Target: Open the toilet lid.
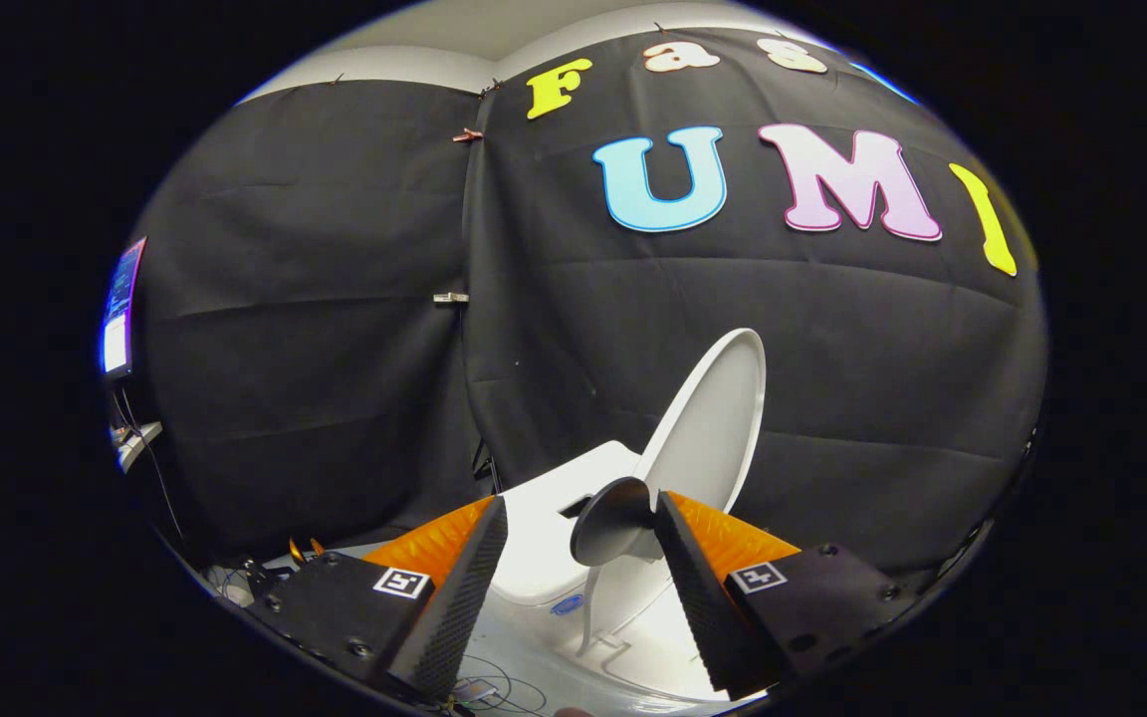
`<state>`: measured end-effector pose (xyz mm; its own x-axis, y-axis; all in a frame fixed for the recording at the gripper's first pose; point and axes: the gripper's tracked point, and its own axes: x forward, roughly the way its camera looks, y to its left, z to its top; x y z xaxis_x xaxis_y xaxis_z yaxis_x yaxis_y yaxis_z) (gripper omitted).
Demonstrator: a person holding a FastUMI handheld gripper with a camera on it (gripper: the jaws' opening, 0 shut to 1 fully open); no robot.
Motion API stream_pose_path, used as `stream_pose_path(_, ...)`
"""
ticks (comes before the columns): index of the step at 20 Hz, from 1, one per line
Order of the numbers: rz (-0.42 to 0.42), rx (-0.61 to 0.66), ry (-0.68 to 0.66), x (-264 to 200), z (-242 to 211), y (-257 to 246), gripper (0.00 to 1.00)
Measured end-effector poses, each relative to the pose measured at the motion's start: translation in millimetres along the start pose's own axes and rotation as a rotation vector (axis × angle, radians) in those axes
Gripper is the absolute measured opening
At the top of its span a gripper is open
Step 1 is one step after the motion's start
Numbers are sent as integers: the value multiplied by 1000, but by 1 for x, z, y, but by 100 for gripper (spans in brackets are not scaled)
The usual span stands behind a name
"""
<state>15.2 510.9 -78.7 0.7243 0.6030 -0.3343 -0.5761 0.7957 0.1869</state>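
Two fingers of the tool point(578, 523) stand well apart at the bottom of the gripper view, spread wide with nothing pressed between them. Between and just beyond the fingertips sits a white toilet point(544, 558), seen from above and a little to one side. Its toilet lid point(718, 418) is raised, standing nearly upright and leaning slightly back toward the black cloth wall point(335, 378) of the booth. A second, darker rounded flap, which looks like the toilet seat point(613, 518), is also lifted partway; its edge lies right against the inner face of the right finger point(693, 588), though whether the two actually touch cannot be told. The left finger point(454, 597) is clear of the toilet's raised parts and overlaps only the white body behind it. A small blue oval mark point(566, 604) shows on the white body between the fingers. Off beyond the left finger, at the side of the booth, a lit screen point(118, 309) hangs against the cloth, and some thin cables point(235, 583) lie on the floor near the base of the wall. A small clip point(451, 298) holds the seam where two cloth panels meet.
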Motion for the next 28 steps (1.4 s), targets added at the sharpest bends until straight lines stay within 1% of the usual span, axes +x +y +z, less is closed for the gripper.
stream_pose_path(2,-1,-17,5,7,-3,2,93)
stream_pose_path(7,13,1,-2,21,-5,14,93)
stream_pose_path(12,33,-24,9,33,-9,27,93)
stream_pose_path(16,34,-52,14,38,-14,26,93)
stream_pose_path(18,54,-52,11,41,-14,31,93)
stream_pose_path(20,54,-64,14,45,-16,30,100)
stream_pose_path(23,45,-81,16,47,-17,28,100)
stream_pose_path(25,40,-102,-15,45,-10,26,100)
stream_pose_path(26,42,-112,-49,44,-2,27,100)
stream_pose_path(28,21,-154,-136,45,19,22,100)
